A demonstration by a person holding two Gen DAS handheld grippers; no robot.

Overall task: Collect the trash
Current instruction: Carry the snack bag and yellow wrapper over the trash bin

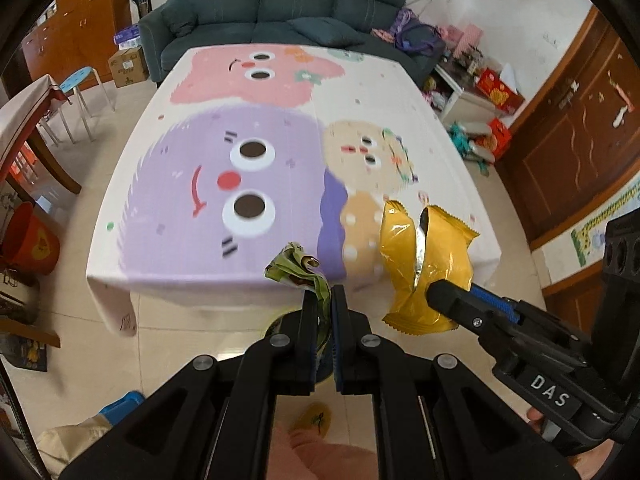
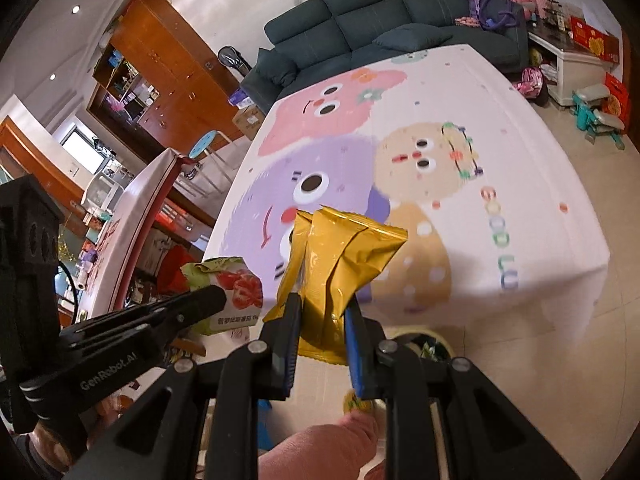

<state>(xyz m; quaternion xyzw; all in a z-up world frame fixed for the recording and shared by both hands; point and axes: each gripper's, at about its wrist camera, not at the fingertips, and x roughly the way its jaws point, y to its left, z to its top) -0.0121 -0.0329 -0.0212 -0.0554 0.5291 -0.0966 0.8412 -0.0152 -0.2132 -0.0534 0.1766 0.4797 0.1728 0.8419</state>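
Two wrappers, two grippers: left gripper [image 1: 325,300] pinches one green wrapper [image 1: 298,268], right gripper [image 2: 322,312] clamps one yellow wrapper [image 2: 340,264], both just off the near edge of the table [image 1: 280,80].

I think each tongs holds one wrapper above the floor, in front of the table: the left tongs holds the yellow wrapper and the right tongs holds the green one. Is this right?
Not quite: the colours are swapped. The left wrist view shows the left tongs shut on the green wrapper; the right tongs hold the yellow wrapper. The rest stands: both are in front of the table.
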